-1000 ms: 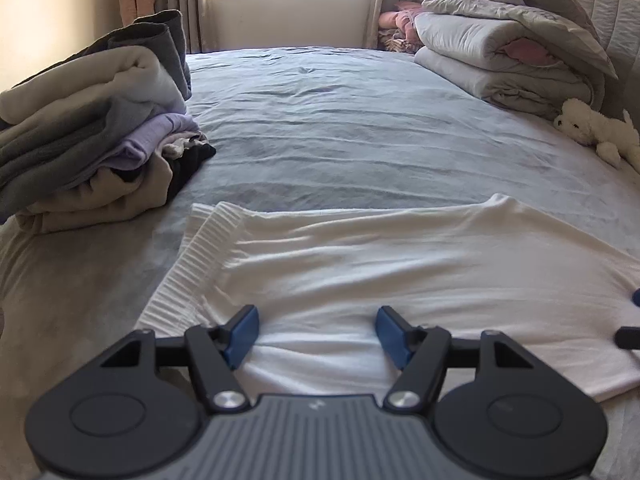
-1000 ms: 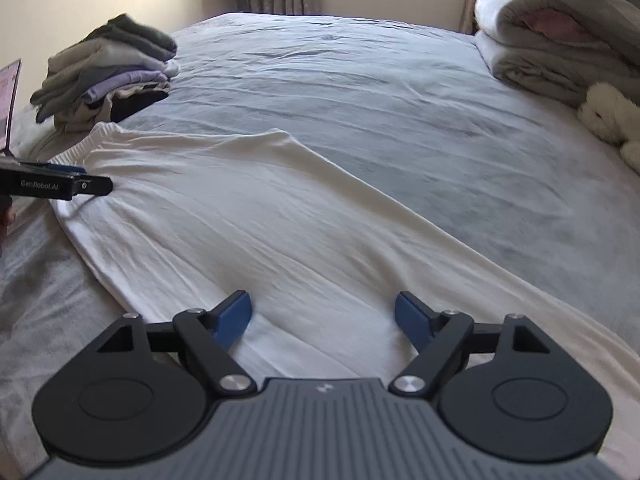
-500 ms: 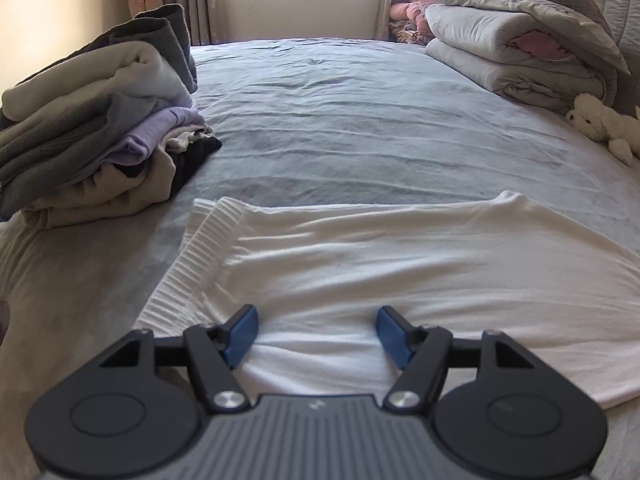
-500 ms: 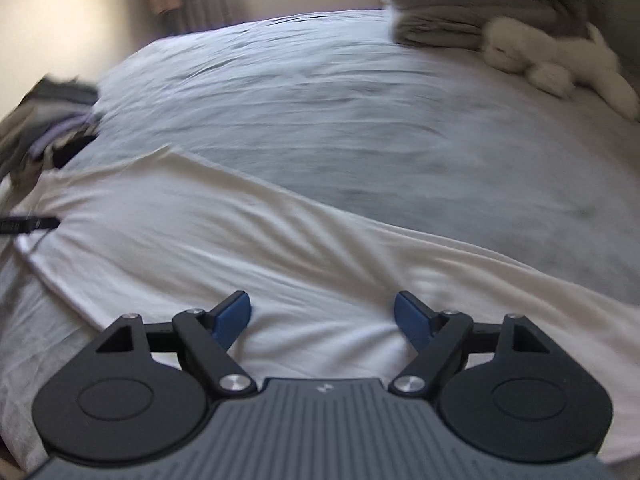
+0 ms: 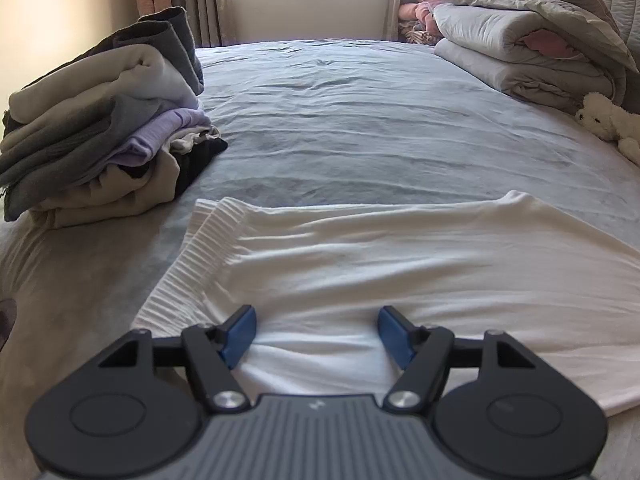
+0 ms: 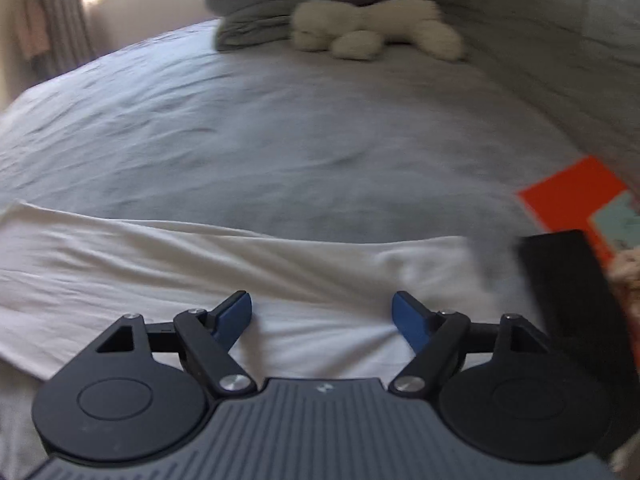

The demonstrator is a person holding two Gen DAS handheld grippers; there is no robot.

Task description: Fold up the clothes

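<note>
A grey-sheeted bed [image 5: 360,120] fills both views. Folded duvets [image 5: 520,52] are stacked at its 1 o'clock corner, and a pile of folded clothes [image 5: 100,120] sits at 10 o'clock in the left wrist view. White trousers [image 5: 400,280] lie flat across the near edge, their ribbed waistband [image 5: 192,264] toward 9 o'clock. A white plush toy [image 6: 372,28] rests at 12 o'clock in the blurred right wrist view, an orange book [image 6: 572,196] at 3 o'clock. The left gripper [image 5: 316,334] hovers over the trousers, jaws apart, gripping nothing. The right gripper [image 6: 322,322] likewise stands apart above the white cloth.
</note>
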